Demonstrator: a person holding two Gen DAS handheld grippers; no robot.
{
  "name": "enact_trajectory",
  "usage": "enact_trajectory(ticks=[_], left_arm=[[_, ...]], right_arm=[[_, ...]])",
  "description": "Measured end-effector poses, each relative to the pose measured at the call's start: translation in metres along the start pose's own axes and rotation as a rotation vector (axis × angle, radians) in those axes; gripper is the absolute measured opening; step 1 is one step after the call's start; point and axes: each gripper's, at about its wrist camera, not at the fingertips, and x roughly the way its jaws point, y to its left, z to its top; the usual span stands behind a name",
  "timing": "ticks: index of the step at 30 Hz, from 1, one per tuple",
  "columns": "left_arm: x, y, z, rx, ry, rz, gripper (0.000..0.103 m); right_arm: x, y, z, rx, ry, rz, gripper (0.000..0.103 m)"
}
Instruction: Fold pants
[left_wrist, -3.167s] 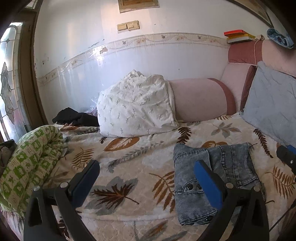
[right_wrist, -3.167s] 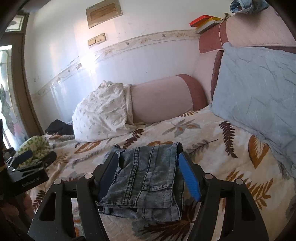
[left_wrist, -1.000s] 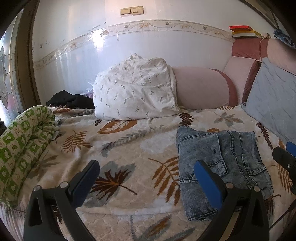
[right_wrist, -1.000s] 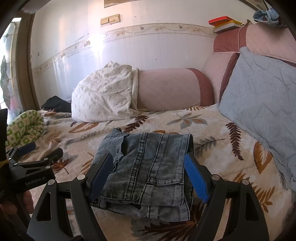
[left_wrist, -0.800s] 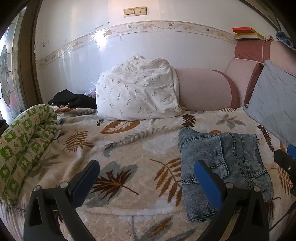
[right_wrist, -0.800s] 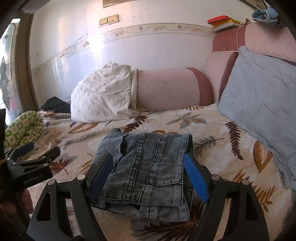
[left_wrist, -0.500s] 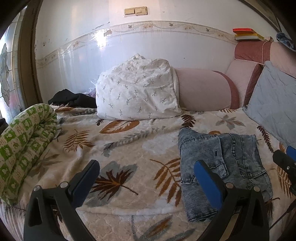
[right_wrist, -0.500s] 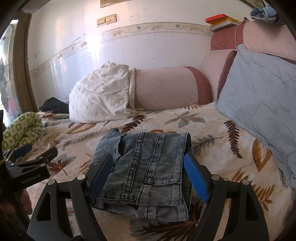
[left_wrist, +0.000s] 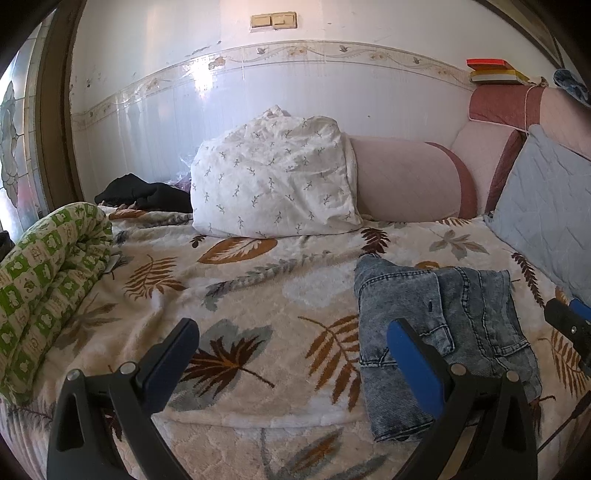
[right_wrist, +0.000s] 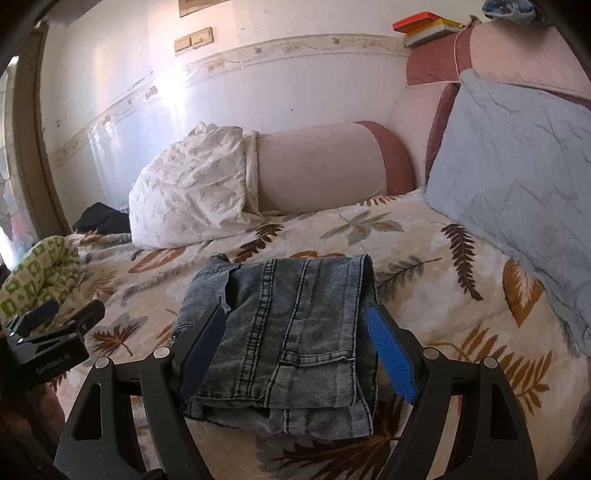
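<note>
Since the pants (right_wrist: 280, 332) already sit as a compact denim bundle on the bed (left_wrist: 258, 295), in front of the white pillow (left_wrist: 273, 184), folding looks basically done; maybe just a final tidy. Right gripper (right_wrist: 295, 350) hovers over the bundle, jaws wide and empty. Left gripper (left_wrist: 291, 354) hangs left of the pants, also gaping, holding nothing.

Pants (right_wrist: 288, 332) between right claw's fingers: faded ribbed denim, matt; bedspread (left_wrist: 258, 306) under both claws plush fleece; wall (left_wrist: 332, 96) ahead glossy.
</note>
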Motion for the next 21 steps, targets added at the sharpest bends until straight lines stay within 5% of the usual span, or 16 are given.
enact_trajectory(ticks=[21], left_arm=[[-0.0010,-0.0030,0.0001,-0.003,0.001,0.005,0.103]], right_arm=[[-0.0005,0.0009,-0.0008,-0.002,0.007,-0.009,0.079]])
